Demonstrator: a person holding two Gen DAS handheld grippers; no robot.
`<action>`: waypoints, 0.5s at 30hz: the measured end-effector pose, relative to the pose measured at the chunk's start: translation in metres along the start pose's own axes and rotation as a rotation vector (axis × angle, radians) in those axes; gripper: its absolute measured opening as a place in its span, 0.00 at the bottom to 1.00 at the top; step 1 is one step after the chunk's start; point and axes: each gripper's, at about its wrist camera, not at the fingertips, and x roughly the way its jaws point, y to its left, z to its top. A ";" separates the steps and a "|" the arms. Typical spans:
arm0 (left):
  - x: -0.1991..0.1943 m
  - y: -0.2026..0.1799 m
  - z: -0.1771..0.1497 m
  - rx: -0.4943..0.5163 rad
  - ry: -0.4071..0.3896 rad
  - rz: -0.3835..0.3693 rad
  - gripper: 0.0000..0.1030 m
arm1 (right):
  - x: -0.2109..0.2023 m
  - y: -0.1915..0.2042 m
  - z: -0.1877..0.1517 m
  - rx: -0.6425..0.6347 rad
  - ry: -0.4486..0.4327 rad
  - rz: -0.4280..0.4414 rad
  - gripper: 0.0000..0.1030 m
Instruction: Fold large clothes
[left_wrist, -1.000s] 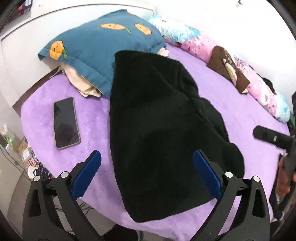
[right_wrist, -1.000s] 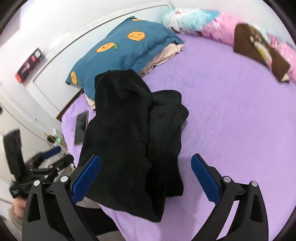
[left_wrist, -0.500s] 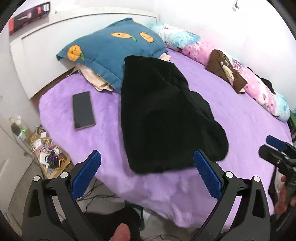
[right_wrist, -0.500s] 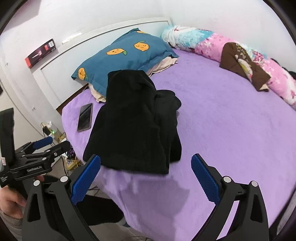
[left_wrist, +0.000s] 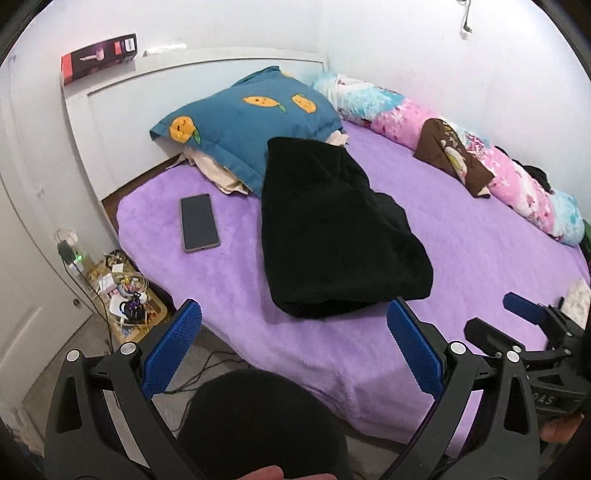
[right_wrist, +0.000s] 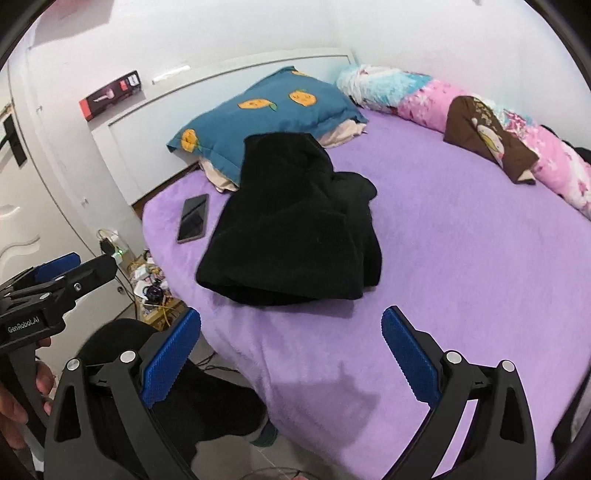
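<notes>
A large black garment (left_wrist: 332, 232) (right_wrist: 291, 229) lies folded in a thick bundle on the purple bed (left_wrist: 480, 258) (right_wrist: 461, 240), its far end resting against a blue pillow. My left gripper (left_wrist: 293, 354) hangs open off the bed's near edge, well short of the garment, with nothing between its blue pads. My right gripper (right_wrist: 291, 358) is also open and empty, held above the bed's near corner. Each gripper shows at the edge of the other's view, the right gripper (left_wrist: 532, 332) at the right and the left gripper (right_wrist: 55, 280) at the left.
A phone (left_wrist: 199, 222) (right_wrist: 193, 218) lies left of the garment. The blue pillow (left_wrist: 251, 122) with orange prints leans on the white headboard. A pink and blue bolster (left_wrist: 498, 173) with a brown cloth lines the far side. Cables and clutter (left_wrist: 125, 291) sit on the floor by the bed.
Both grippers have pulled back and away from the garment, which now lies farther off as a shorter, folded bundle wholly on the bed instead of hanging over the near edge.
</notes>
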 end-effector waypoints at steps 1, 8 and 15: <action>-0.003 0.000 -0.001 -0.001 -0.001 0.002 0.94 | -0.001 0.001 0.000 -0.001 -0.003 0.007 0.94; -0.014 0.007 -0.007 -0.011 0.003 0.022 0.94 | -0.009 0.017 0.000 -0.053 -0.032 0.007 0.94; -0.017 0.010 -0.010 -0.022 0.010 0.031 0.94 | -0.014 0.021 0.002 -0.064 -0.044 0.009 0.94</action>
